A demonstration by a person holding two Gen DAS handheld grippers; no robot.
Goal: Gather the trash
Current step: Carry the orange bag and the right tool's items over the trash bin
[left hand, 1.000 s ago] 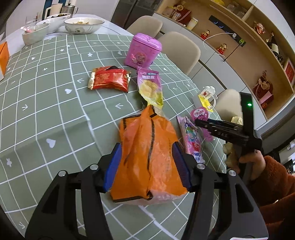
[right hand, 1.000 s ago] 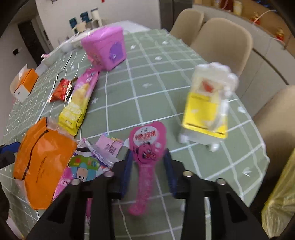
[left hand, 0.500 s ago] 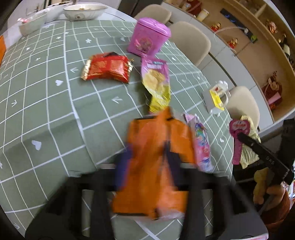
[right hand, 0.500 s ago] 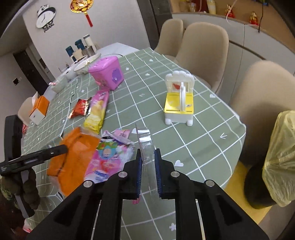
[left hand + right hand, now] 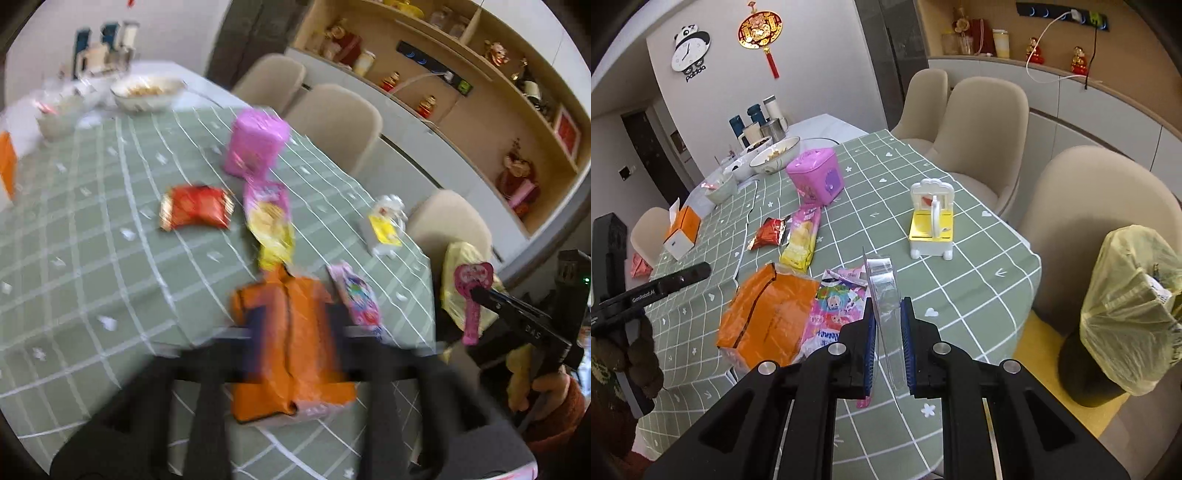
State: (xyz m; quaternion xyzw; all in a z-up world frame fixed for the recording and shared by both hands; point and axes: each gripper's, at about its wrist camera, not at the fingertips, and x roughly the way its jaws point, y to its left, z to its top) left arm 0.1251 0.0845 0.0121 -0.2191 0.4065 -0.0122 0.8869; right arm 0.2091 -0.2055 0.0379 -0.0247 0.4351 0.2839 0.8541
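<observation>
Near the counter's (image 5: 979, 258) right edge, right tongs (image 5: 888, 354) grip a pink toy package (image 5: 472, 295); left tongs (image 5: 295, 339), jaws just widening, straddle the orange bag (image 5: 764, 317) lying on it.

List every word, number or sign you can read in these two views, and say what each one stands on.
"panda": under the panda wall clock.
"GenRobot.AI": on the left tool's finger.
"D45", roughly: on the right tool's body.
Pink cartoon wrapper: lettering upside down, not clear enough to read.
Pink packet in the right tool: print too blurred.
Red wrapper and yellow snack bag: too small.
</observation>
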